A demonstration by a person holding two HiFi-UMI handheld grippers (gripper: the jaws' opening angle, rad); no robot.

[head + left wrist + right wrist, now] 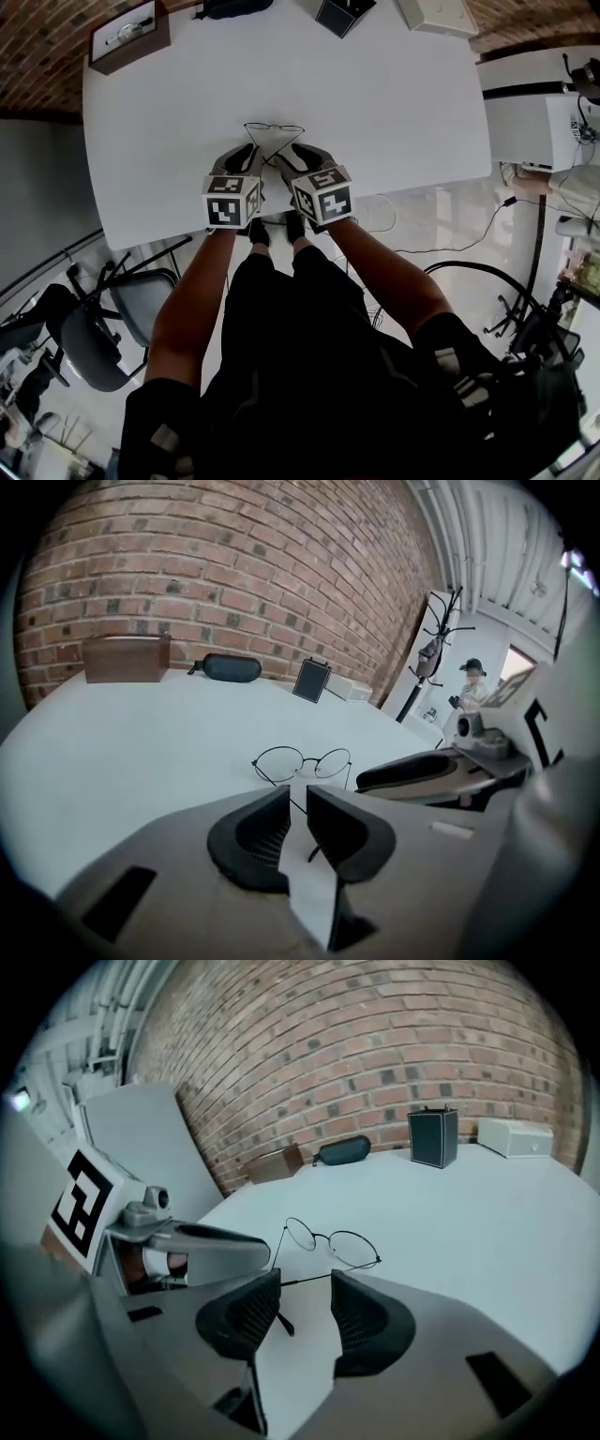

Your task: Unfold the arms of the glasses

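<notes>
Thin round wire-rimmed glasses lie on the white table, lenses away from me and both arms swung out toward me. My left gripper has its jaws a narrow gap apart. The tip of one arm lies in that gap, and the pads do not press on it. My right gripper stands open wide, with the other arm running across between its jaws and its earpiece bent down near the left pad. Both grippers sit side by side just near the glasses.
Along the far edge of the table stand a brown box, a black glasses case, a dark box and a white box. An office chair is at the lower left and a white cabinet at the right.
</notes>
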